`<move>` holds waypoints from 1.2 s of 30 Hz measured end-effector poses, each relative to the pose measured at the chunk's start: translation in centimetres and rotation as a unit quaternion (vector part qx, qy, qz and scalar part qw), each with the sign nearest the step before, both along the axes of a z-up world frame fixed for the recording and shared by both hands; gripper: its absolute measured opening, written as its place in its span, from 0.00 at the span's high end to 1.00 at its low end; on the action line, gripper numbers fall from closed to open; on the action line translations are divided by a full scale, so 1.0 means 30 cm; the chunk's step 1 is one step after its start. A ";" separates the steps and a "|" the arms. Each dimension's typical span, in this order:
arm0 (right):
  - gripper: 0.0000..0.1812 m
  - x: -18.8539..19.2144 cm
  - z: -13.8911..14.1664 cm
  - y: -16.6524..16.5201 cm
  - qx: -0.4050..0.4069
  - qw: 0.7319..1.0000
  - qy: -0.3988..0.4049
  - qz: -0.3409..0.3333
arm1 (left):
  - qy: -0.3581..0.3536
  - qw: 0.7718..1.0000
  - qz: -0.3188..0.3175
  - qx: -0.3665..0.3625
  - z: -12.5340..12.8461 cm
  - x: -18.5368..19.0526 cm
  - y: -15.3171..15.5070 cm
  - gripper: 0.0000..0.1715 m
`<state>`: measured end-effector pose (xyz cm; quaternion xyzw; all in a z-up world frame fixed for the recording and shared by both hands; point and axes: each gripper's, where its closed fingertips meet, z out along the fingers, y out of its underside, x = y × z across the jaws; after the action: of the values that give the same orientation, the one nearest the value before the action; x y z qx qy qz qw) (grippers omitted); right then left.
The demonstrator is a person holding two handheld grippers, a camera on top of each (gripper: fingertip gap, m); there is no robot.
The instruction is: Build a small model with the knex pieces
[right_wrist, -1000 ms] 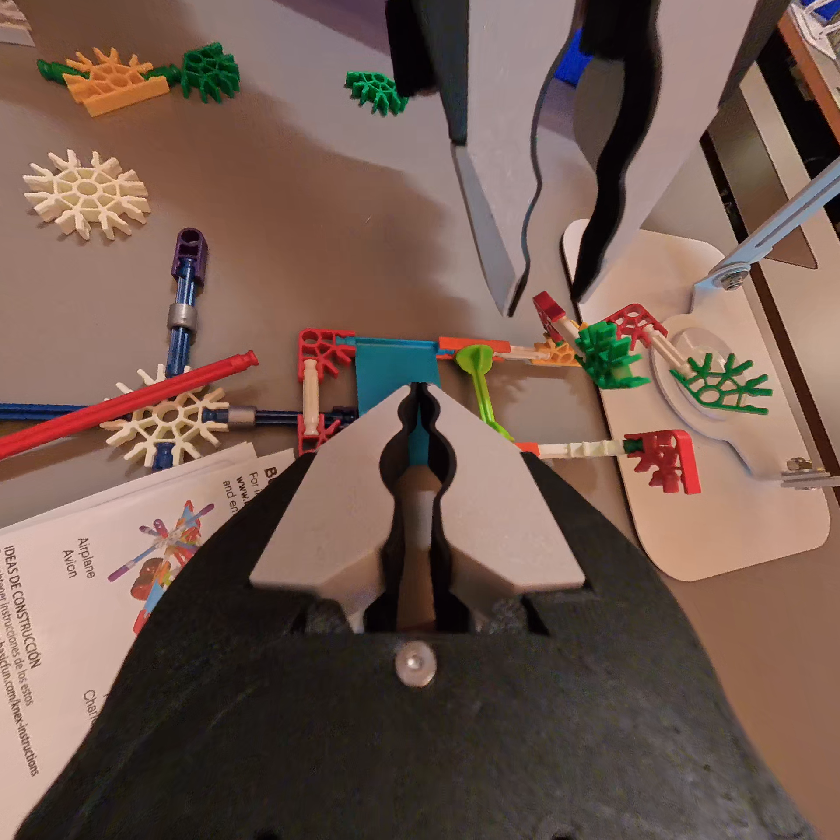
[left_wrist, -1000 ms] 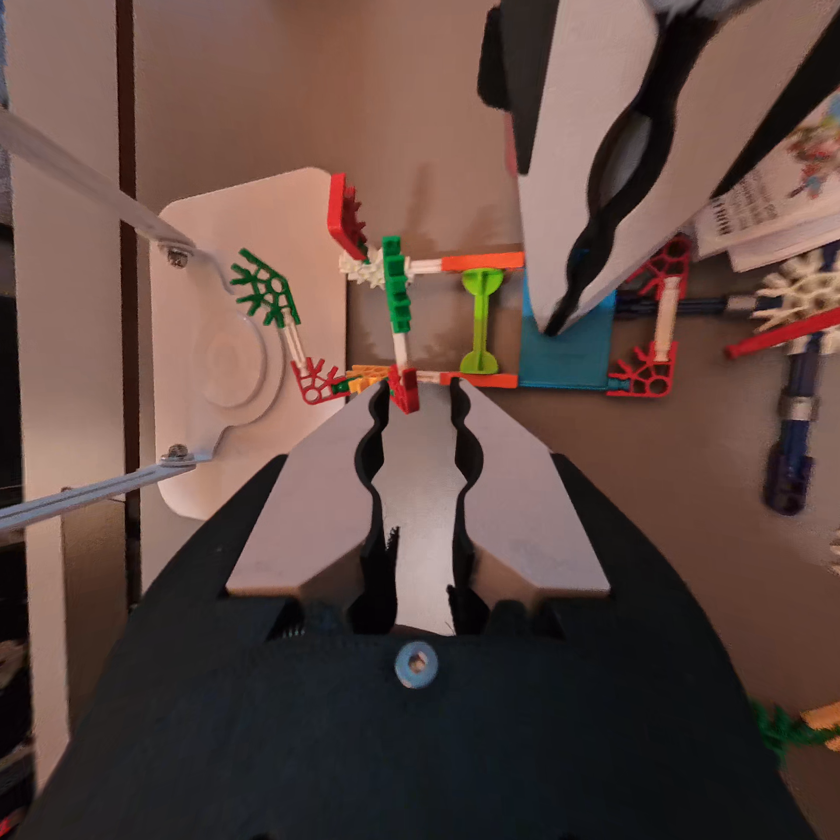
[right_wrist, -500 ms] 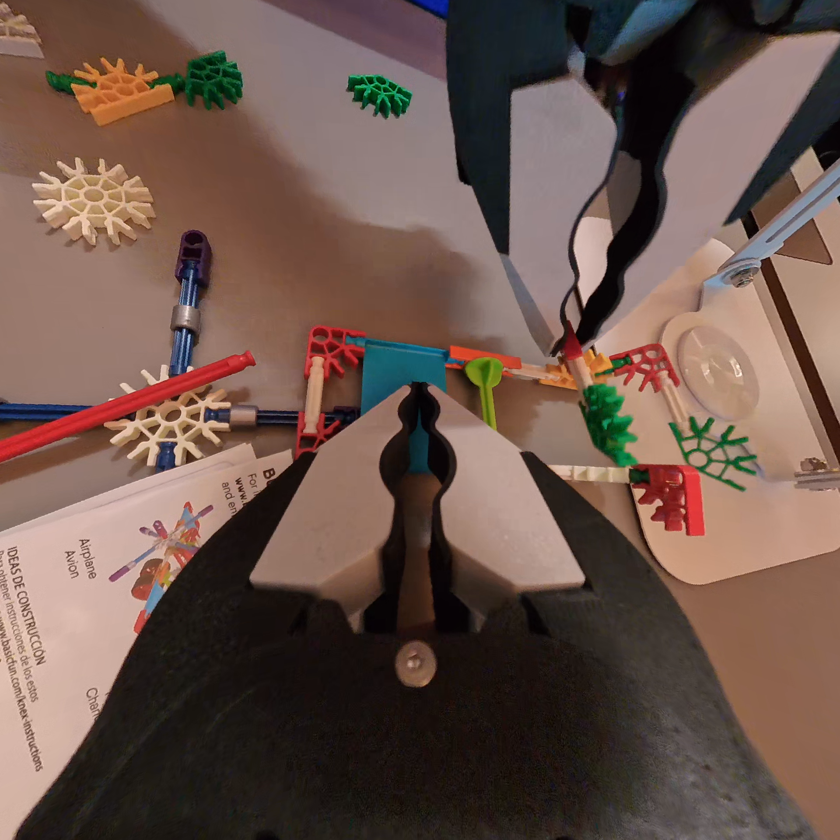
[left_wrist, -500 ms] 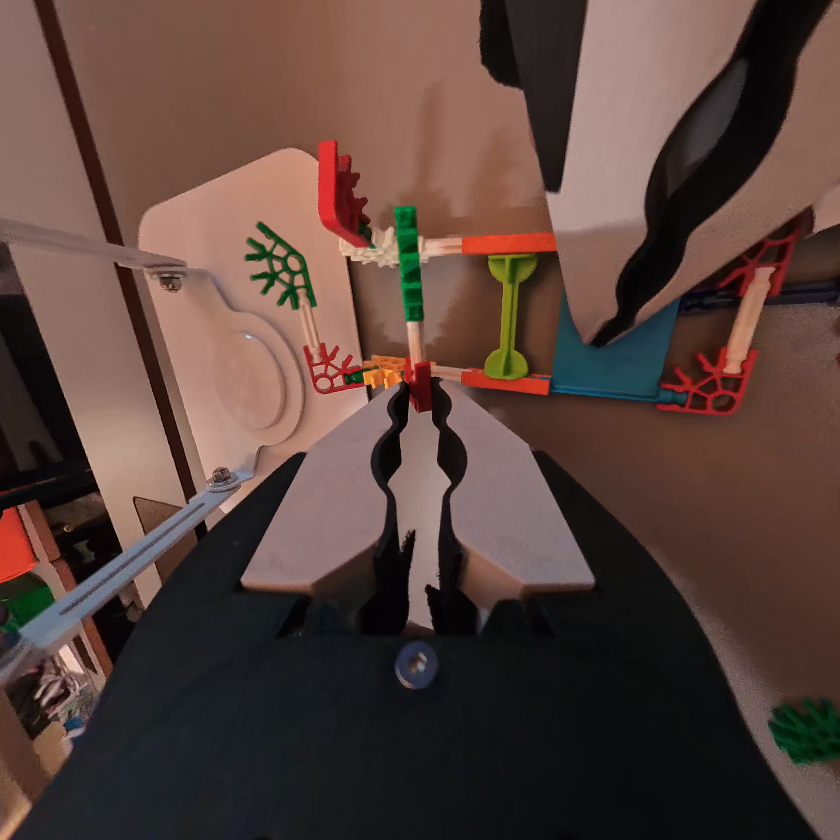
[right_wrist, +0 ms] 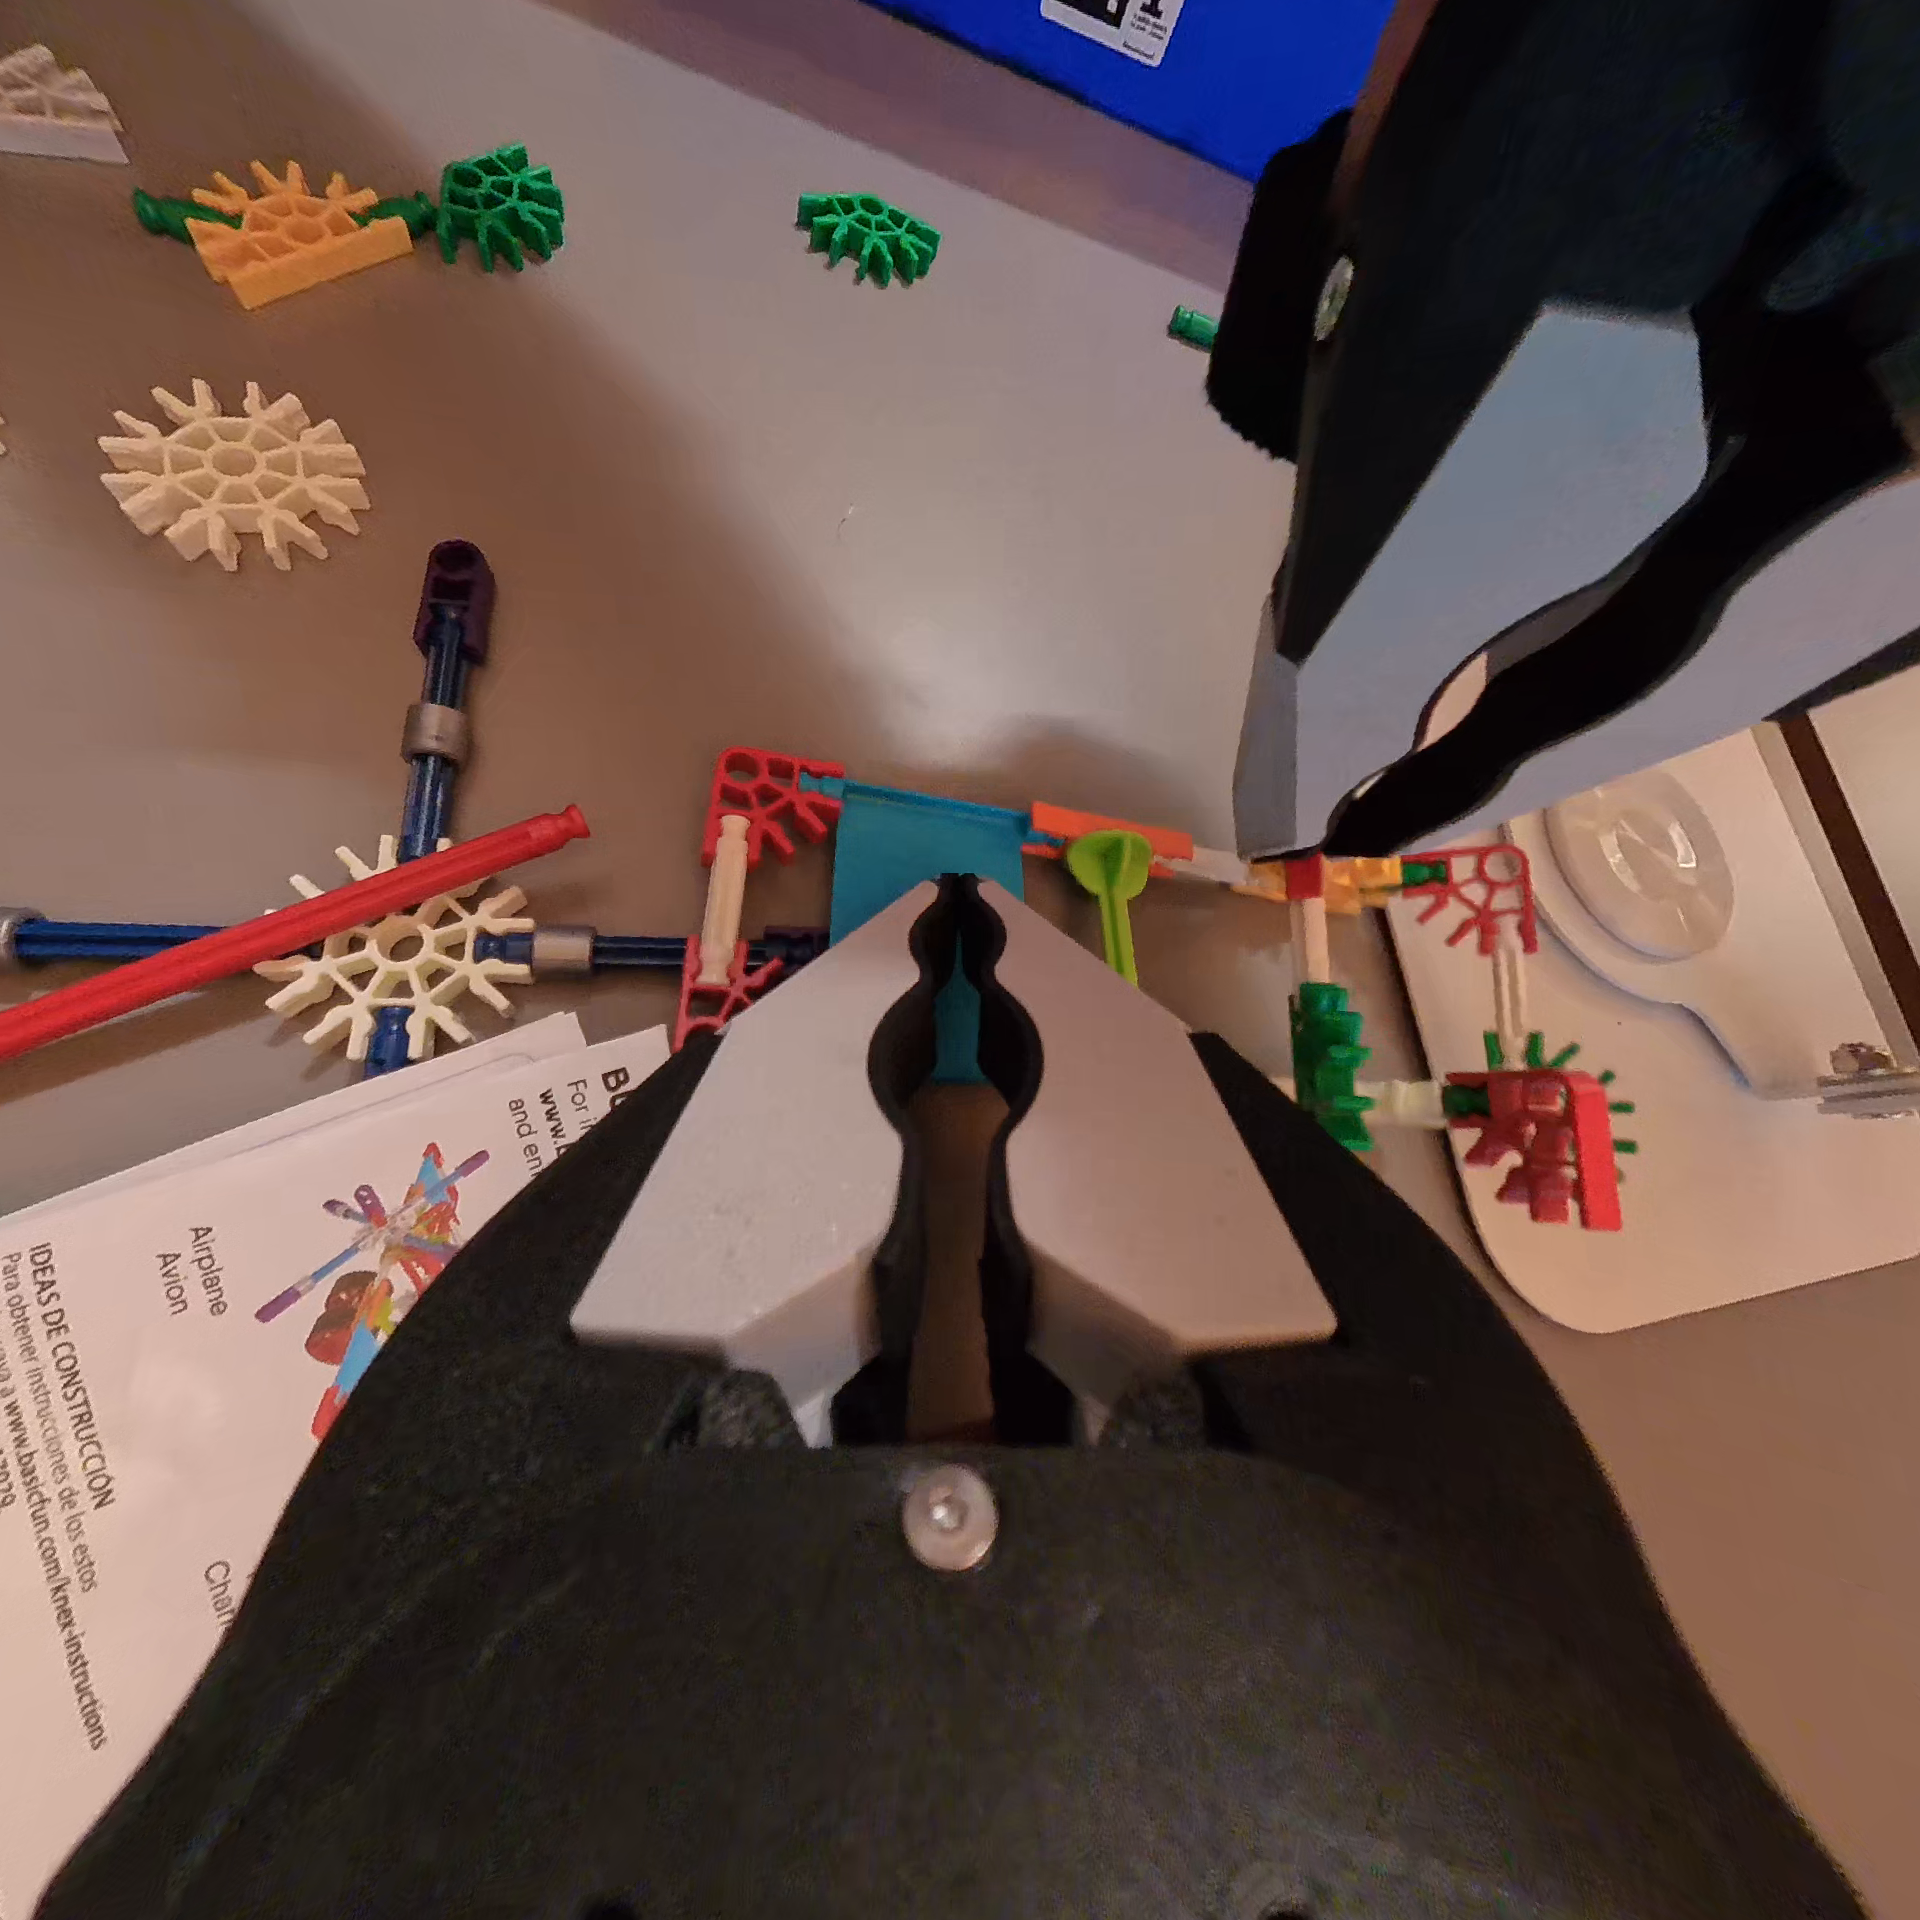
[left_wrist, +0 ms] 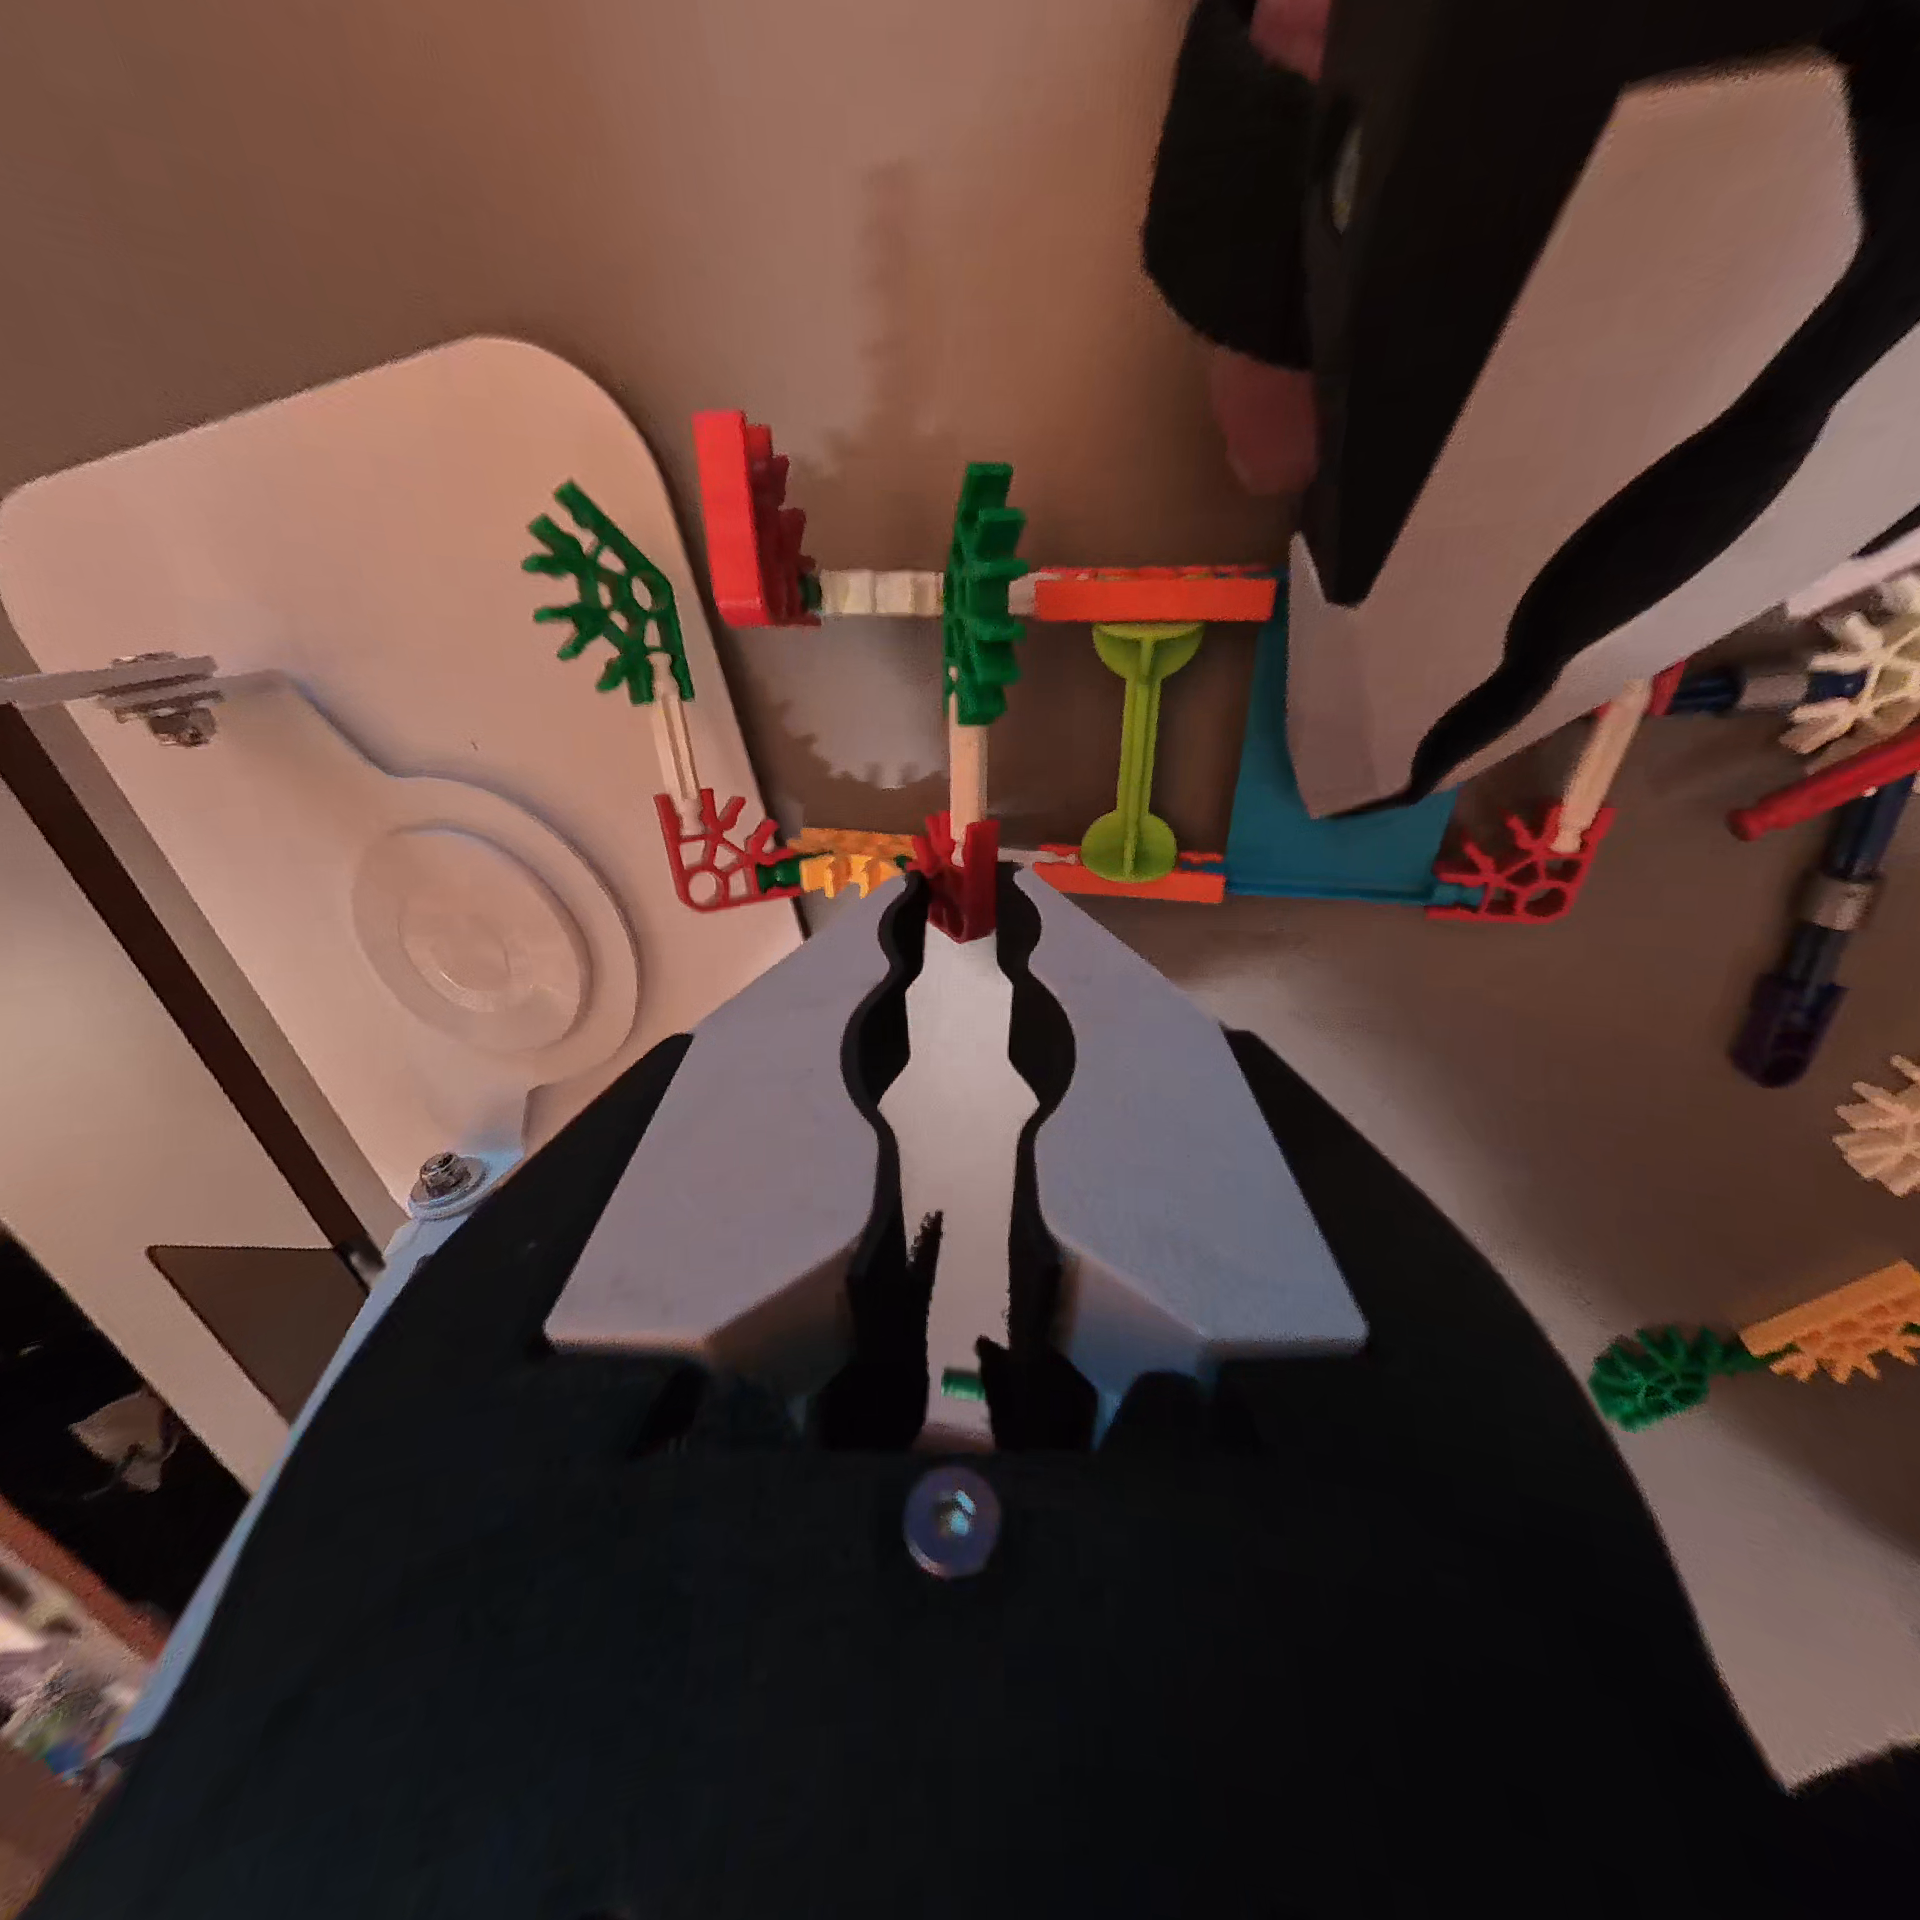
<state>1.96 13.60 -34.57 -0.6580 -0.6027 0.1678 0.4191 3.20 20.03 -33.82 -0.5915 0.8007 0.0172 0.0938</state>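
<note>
A rod-and-connector toy frame lies on the brown table. My left gripper (left_wrist: 958,883) is shut on a small red connector (left_wrist: 966,868) at the frame's near corner. A white rod runs from it up to a green connector (left_wrist: 977,603) standing on edge. My right gripper (right_wrist: 958,888) is shut on the frame's blue panel (right_wrist: 914,836). The panel also shows in the left wrist view (left_wrist: 1340,857), under the right gripper (left_wrist: 1361,800). In the right wrist view the left gripper (right_wrist: 1288,852) pinches the red connector (right_wrist: 1304,878). A lime spool piece (left_wrist: 1138,758) spans two orange bars.
A white base plate (left_wrist: 416,675) with metal arms lies under the frame's left end and carries a green fan connector (left_wrist: 613,613). A leaflet (right_wrist: 260,1299), red rod (right_wrist: 291,920), blue rods, white snowflake connectors (right_wrist: 234,473), an orange-green piece (right_wrist: 301,223) and a blue box (right_wrist: 1143,73) surround it. My right fingertips sit around 7 centimetres from my left ones. My right tips are roughly 20 centimetres from the orange-green piece (right_wrist: 301,223). It turns up in the left wrist view (left_wrist: 1846,1336) as well.
My left gripper's fingers closed onto the red connector. The frame's left section turned, so the green connector now stands on edge. My right gripper kept its hold on the blue panel.
</note>
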 end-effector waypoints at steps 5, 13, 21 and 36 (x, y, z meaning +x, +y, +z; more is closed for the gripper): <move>0.99 0.025 0.102 0.014 0.007 0.998 0.063 -0.012 | -0.127 0.991 0.032 0.000 0.070 0.031 0.010 0.81; 0.89 0.173 0.164 0.141 0.019 0.989 0.096 -0.107 | -0.273 0.955 0.111 0.031 0.137 0.098 0.143 0.82; 0.90 0.151 0.032 0.170 0.036 0.992 0.013 -0.122 | -0.272 0.949 0.147 -0.063 0.004 0.117 0.137 0.81; 0.98 0.148 0.053 0.128 -0.053 0.992 0.041 -0.103 | -0.407 0.908 0.102 -0.019 0.037 0.093 0.107 0.94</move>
<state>6.40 17.45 -32.98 -0.7302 -0.5042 0.1823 0.4235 5.99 23.25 -32.71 -0.6271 0.6287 -0.2307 0.3977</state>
